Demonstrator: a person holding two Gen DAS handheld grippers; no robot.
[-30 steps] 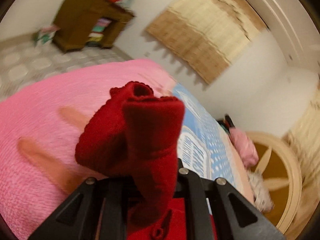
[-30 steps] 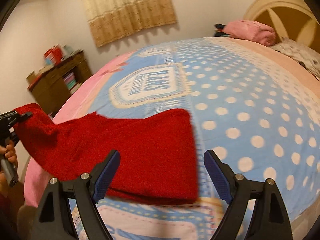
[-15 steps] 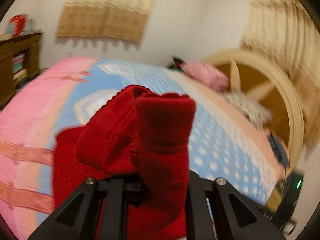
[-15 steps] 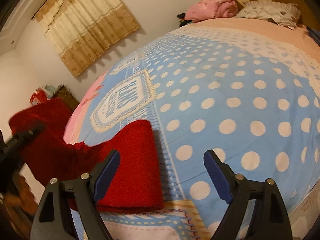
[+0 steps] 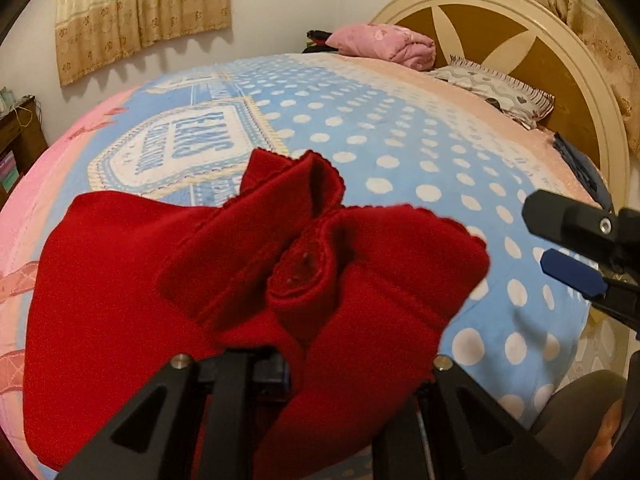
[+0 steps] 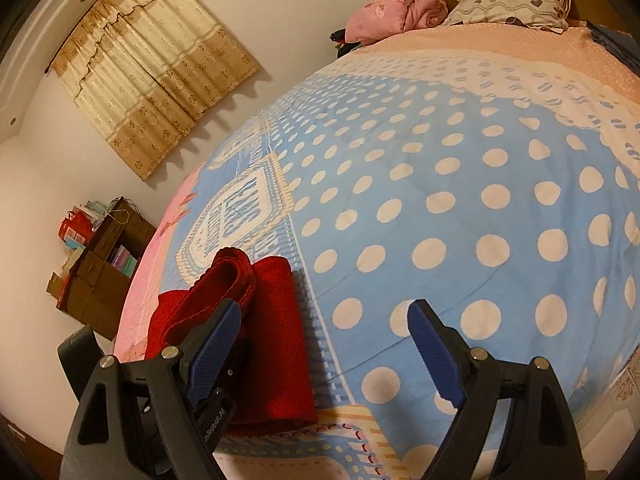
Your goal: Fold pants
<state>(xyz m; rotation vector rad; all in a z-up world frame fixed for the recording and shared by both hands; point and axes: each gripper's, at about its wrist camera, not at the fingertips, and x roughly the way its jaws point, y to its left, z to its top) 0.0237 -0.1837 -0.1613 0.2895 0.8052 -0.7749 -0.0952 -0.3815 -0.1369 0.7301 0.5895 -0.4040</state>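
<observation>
The red pants (image 5: pixel 120 300) lie on the bed's blue dotted blanket (image 5: pixel 392 152), near its front edge. My left gripper (image 5: pixel 296 364) is shut on the bunched leg ends of the pants and holds them over the flat part. In the right wrist view the pants (image 6: pixel 276 336) lie folded at the lower left, with the raised cuffs (image 6: pixel 224 276) on top. My right gripper (image 6: pixel 324 352) is open and empty, just right of the pants above the blanket (image 6: pixel 460 208). It also shows at the right edge of the left wrist view (image 5: pixel 576 248).
A pink folded quilt (image 5: pixel 384 44) and a patterned pillow (image 5: pixel 496 84) lie by the round headboard (image 5: pixel 520 40). A wooden shelf unit (image 6: pixel 104 268) stands by the wall beyond the bed's left side. Curtains (image 6: pixel 156 60) hang on the far wall.
My left gripper has swung from the pink left edge toward the headboard side, carrying the leg ends over the rest of the pants. My right gripper has stayed open and shifted right.
</observation>
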